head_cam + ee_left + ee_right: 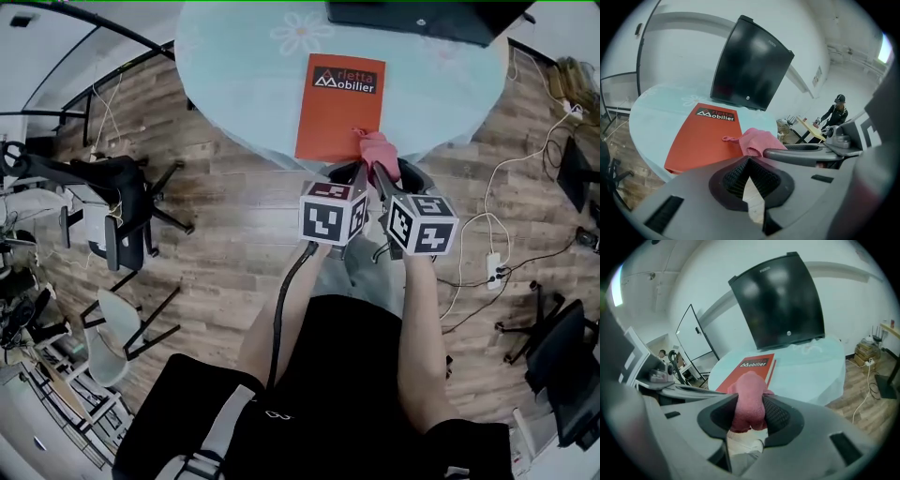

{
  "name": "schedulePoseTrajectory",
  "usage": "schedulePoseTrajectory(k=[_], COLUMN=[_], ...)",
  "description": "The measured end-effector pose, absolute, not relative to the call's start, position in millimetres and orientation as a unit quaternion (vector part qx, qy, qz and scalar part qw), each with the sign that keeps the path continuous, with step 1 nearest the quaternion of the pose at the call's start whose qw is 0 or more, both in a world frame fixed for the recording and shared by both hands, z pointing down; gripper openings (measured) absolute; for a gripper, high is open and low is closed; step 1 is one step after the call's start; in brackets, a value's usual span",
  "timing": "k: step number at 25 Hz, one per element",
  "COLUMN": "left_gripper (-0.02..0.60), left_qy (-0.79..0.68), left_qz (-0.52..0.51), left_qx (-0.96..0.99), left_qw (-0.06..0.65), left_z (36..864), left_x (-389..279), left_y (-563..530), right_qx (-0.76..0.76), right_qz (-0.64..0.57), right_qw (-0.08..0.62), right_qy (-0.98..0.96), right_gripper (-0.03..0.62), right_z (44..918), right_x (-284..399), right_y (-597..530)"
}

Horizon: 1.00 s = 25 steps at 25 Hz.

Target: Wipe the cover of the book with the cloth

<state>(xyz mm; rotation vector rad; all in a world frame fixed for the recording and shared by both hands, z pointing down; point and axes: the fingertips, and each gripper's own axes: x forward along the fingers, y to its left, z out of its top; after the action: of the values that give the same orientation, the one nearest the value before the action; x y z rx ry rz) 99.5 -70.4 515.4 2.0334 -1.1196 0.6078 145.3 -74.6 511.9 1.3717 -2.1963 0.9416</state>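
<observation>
Pinching the cloth (749,397) in a firm bite, the right gripper (386,172) has the pink wad bunched between its pads, a loose tail spilling forward. That makes sense: a fat wad out front gives a soft face to drag over the cover.

And where's the book (337,111)? Lying flat on the table (234,75), close to the near edge, title the right way up for the person, with the dark monitor (422,17) well beyond it. The cloth sits right at the book's near right corner and seems to be touching the cover there, a sensible place to begin a stroke across the orange.

Now the left gripper (349,173): it hangs just beside its partner, off the book's near edge, jaws drawn together with nothing between them. It could pin the book down if it slides, though for now it touches nothing.

Most of the cover lies bare ahead of the cloth, so the wiping looks barely begun.
</observation>
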Motion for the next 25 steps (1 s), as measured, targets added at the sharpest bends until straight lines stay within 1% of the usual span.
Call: schedulePoseTrajectory(k=[3, 7, 17, 25], left_gripper=[0.012, 0.012, 0.012, 0.012], left_qy=[-0.433, -0.439, -0.484, -0.523], left_qz=[0.223, 0.176, 0.089, 0.008], left_qx=[0.801, 0.811, 0.828, 0.836], left_qw=[0.349, 0.343, 0.267, 0.168], left_z=[497, 460, 349, 246], left_x=[107, 107, 75, 51], left_y=[-81, -106, -154, -178], right_qx=[0.509, 0.523, 0.505, 0.480], right_qz=[0.313, 0.274, 0.157, 0.053], right_qw=[0.167, 0.122, 0.040, -0.012], right_qy=[-0.785, -0.797, -0.848, -0.875], right_gripper=[0.163, 0.164, 0.163, 0.161], right_z=[485, 439, 326, 227], right_x=[163, 175, 159, 147], right_y=[-88, -111, -158, -169])
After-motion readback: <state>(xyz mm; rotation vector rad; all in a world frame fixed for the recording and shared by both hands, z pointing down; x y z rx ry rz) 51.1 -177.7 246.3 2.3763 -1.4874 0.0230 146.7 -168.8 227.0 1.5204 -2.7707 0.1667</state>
